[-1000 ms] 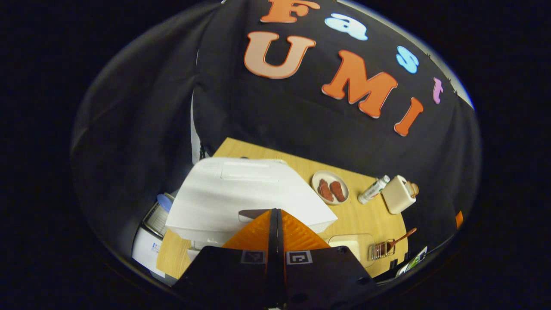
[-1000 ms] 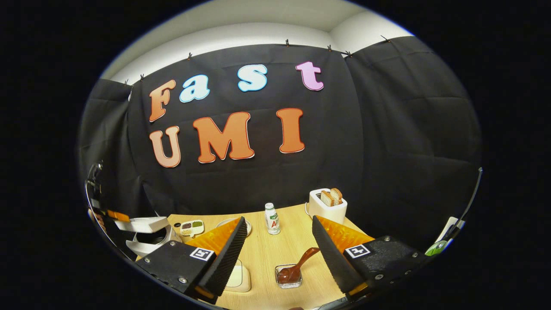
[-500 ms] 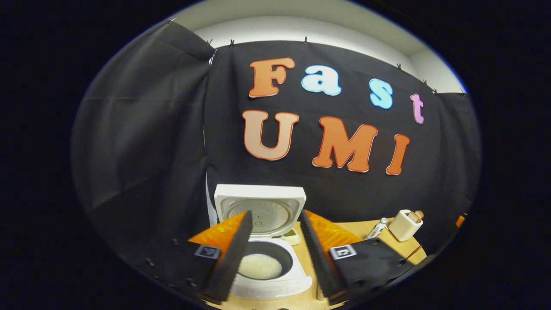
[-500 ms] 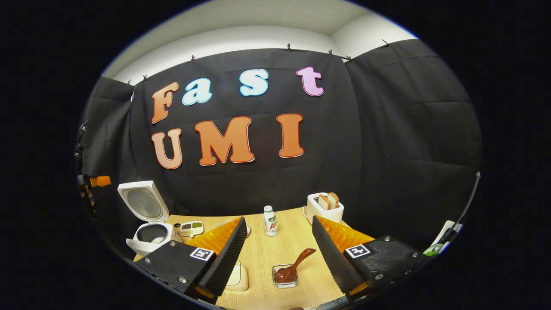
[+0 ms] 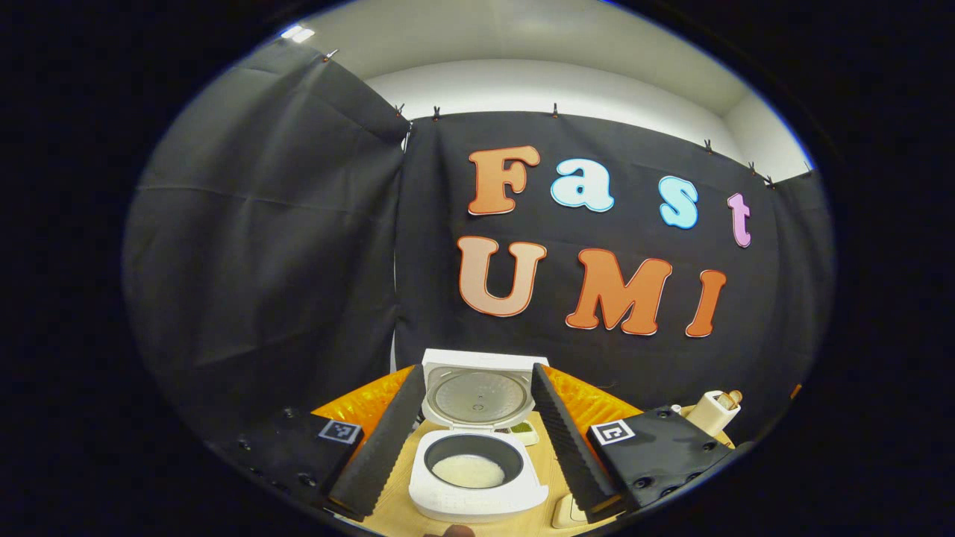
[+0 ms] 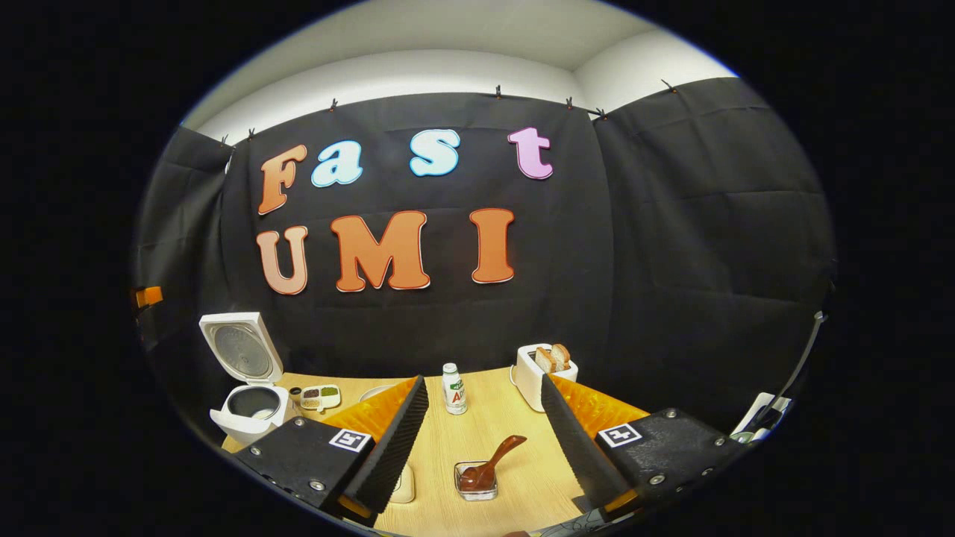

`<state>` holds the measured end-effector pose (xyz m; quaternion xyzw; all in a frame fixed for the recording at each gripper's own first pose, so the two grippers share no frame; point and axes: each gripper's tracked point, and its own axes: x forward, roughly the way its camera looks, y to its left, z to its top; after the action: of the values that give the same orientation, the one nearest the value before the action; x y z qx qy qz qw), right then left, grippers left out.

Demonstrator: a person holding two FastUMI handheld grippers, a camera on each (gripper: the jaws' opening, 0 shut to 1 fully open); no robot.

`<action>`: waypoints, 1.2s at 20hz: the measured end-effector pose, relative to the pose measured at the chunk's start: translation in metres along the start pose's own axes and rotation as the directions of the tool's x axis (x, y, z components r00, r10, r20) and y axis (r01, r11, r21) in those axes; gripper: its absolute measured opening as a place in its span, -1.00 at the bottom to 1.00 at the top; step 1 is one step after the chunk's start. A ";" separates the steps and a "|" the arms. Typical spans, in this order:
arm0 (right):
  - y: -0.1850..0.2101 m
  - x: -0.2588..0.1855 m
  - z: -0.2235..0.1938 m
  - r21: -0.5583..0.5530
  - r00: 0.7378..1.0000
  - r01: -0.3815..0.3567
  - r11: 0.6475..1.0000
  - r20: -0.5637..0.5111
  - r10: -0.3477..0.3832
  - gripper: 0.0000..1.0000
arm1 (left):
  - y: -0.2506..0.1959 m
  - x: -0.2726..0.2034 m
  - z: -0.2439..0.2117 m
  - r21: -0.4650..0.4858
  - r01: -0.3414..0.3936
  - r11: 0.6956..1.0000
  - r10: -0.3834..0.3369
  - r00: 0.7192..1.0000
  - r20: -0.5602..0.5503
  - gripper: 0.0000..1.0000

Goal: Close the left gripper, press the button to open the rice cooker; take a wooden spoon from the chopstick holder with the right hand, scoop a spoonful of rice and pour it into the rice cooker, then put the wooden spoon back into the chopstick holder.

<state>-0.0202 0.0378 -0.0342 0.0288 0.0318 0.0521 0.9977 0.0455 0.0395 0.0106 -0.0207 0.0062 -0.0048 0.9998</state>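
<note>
The white rice cooker (image 5: 477,488) stands with its lid (image 5: 477,394) raised upright, and white rice shows in the dark inner pot (image 5: 468,470). My left gripper (image 5: 476,373) is open a little in front of it, one finger on each side of the cooker in the left gripper view. In the right gripper view the cooker (image 6: 246,406) is far to the left. A brown wooden spoon (image 6: 494,462) leans in a small clear chopstick holder (image 6: 474,483) on the table. My right gripper (image 6: 483,382) is open above and short of the holder, holding nothing.
A wooden table (image 6: 515,432) carries a white bottle (image 6: 452,389), a toaster (image 6: 543,371) with bread, a small compartment tray (image 6: 319,395) and a pale square dish (image 6: 404,486) beside the right gripper's left finger. Black cloth walls close in behind and on both sides.
The left gripper went from shut against the closed lid to open and drew back. The cooker's lid swung up. The right gripper stayed open and drifted slightly.
</note>
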 end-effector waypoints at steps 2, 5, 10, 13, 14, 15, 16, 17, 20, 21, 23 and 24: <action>-0.005 0.002 -0.004 -0.004 1.000 0.008 1.000 -0.003 -0.008 0.90 | 0.007 -0.007 0.001 -0.007 -0.017 1.000 0.017 1.000 0.006 0.94; -0.013 0.010 -0.018 0.009 1.000 0.020 1.000 -0.023 -0.020 0.90 | 0.021 -0.015 0.004 -0.012 -0.050 0.999 0.051 0.998 0.024 0.94; -0.032 0.036 -0.058 0.044 0.996 0.048 0.998 -0.079 -0.044 0.90 | 0.033 -0.025 0.004 -0.017 -0.085 0.996 0.086 0.995 0.042 0.99; -0.036 0.055 -0.088 0.049 0.991 0.045 0.998 -0.129 -0.039 0.90 | 0.038 -0.027 0.005 -0.037 -0.093 0.995 0.095 0.994 0.058 0.99; -0.038 0.061 -0.099 0.060 0.987 0.049 0.997 -0.154 -0.039 0.91 | 0.037 -0.029 0.007 -0.054 -0.094 0.994 0.097 0.993 0.065 1.00; -0.040 0.068 -0.109 0.072 0.984 0.051 0.996 -0.174 -0.038 0.91 | 0.038 -0.028 0.005 -0.065 -0.103 0.993 0.107 0.992 0.067 1.00; -0.041 0.075 -0.118 0.084 0.982 0.053 0.995 -0.186 -0.036 0.91 | 0.041 -0.029 0.004 -0.067 -0.113 0.991 0.117 0.991 0.069 0.99; -0.042 0.082 -0.126 0.096 0.979 0.054 0.994 -0.200 -0.033 0.91 | 0.042 -0.029 0.004 -0.068 -0.122 0.990 0.127 0.989 0.074 0.99; -0.046 0.103 -0.160 0.137 0.965 0.057 0.989 -0.261 -0.019 0.91 | 0.038 -0.034 0.005 -0.078 -0.143 0.987 0.149 0.986 0.073 0.99; -0.047 0.110 -0.169 0.151 0.960 0.057 0.987 -0.278 -0.013 0.91 | 0.038 -0.035 0.005 -0.072 -0.155 0.985 0.160 0.985 0.070 0.99; -0.049 0.124 -0.191 0.165 0.949 0.064 0.984 -0.315 -0.009 0.91 | 0.037 -0.037 0.007 -0.051 -0.179 0.982 0.183 0.980 0.076 1.00; -0.049 0.131 -0.201 0.170 0.943 0.067 0.983 -0.334 -0.007 0.91 | 0.037 -0.040 0.005 -0.041 -0.193 0.980 0.196 0.978 0.078 1.00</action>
<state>0.1012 0.0138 -0.2450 0.1084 0.2045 0.0343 0.9722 0.0062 0.0770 0.0143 -0.0367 -0.0325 0.0939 0.9944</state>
